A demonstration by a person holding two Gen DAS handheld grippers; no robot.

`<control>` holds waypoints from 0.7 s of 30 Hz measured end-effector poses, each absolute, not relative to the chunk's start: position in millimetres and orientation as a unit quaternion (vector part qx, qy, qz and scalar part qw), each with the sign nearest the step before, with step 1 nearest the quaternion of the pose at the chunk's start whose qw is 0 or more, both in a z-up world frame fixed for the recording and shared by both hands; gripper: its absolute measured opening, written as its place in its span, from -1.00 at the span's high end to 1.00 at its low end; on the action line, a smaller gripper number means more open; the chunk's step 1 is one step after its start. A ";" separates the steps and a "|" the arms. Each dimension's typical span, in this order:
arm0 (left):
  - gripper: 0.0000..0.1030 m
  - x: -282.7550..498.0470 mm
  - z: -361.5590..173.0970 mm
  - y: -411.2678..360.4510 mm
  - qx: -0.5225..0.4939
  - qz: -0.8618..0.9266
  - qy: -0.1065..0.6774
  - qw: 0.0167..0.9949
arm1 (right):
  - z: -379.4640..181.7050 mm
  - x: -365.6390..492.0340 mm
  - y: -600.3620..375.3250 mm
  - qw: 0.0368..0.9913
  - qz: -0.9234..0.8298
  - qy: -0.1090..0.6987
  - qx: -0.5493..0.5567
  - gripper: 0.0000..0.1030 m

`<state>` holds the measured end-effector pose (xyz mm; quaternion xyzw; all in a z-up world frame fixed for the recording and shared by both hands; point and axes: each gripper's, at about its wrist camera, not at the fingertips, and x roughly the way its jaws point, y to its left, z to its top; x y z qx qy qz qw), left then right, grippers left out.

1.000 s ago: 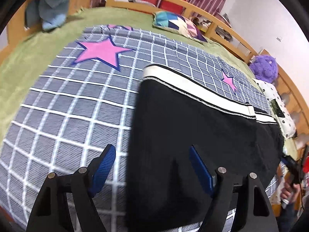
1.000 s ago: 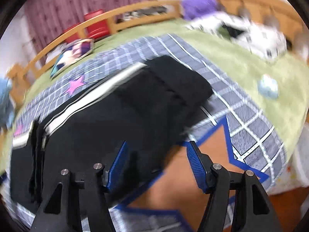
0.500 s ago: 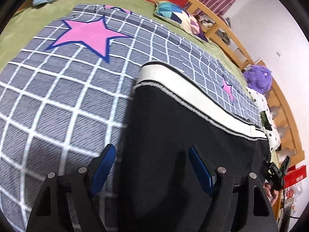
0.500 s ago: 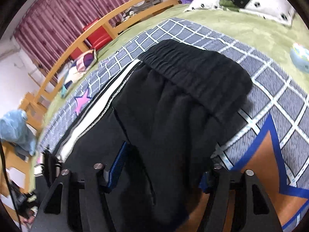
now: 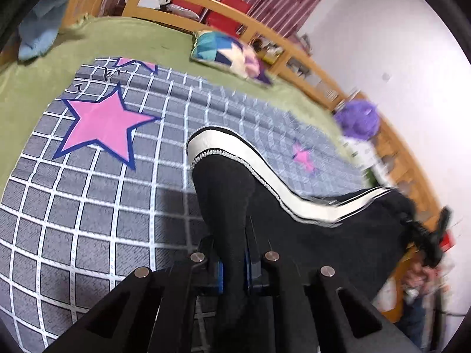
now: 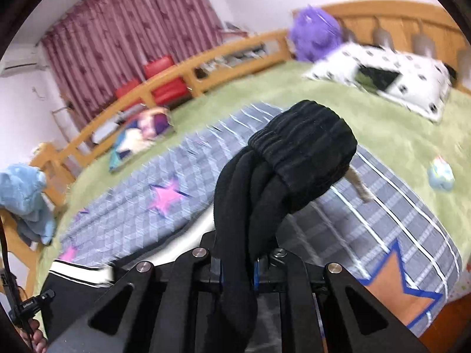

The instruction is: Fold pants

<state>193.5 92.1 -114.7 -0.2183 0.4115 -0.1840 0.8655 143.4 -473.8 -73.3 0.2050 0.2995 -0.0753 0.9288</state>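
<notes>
The black pants [image 5: 235,200] with a white side stripe hang lifted above the grey checked blanket [image 5: 88,206]. My left gripper [image 5: 234,267] is shut on the leg end of the pants, which bunches up between the jaws. My right gripper [image 6: 237,267] is shut on the waist end of the pants [image 6: 294,161]; the ribbed elastic waistband folds over above the jaws. The rest of the pants [image 6: 73,288] trails to the lower left in the right wrist view.
The blanket lies on a green bed [image 5: 132,35] with a wooden rail [image 6: 176,73]. A patchwork pillow [image 5: 232,56], a purple plush [image 6: 315,32], a spotted white pillow [image 6: 382,79], a blue garment [image 6: 23,194] and a small toy [image 6: 440,173] lie around.
Both grippers have closed on the pants, left on the leg end and right on the waistband, and have raised them off the blanket. Both views are blurred by motion.
</notes>
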 end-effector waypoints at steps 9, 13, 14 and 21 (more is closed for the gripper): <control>0.80 186.5 -77.3 205.0 -0.179 -0.071 0.391 0.900 | -61.1 181.0 -382.0 0.931 0.034 0.300 0.206 0.77; 0.69 192.8 -117.6 222.6 -0.151 -0.036 0.442 0.884 | -114.7 195.8 -350.5 0.916 0.038 0.362 0.169 0.75; 0.50 194.2 -127.7 226.0 -0.145 -0.020 0.451 0.880 | -130.5 196.0 -349.4 0.912 0.020 0.378 0.156 0.75; 0.08 184.6 -164.6 228.3 -0.103 0.051 0.492 0.863 | -193.8 192.7 -364.7 0.882 -0.029 0.458 0.110 0.42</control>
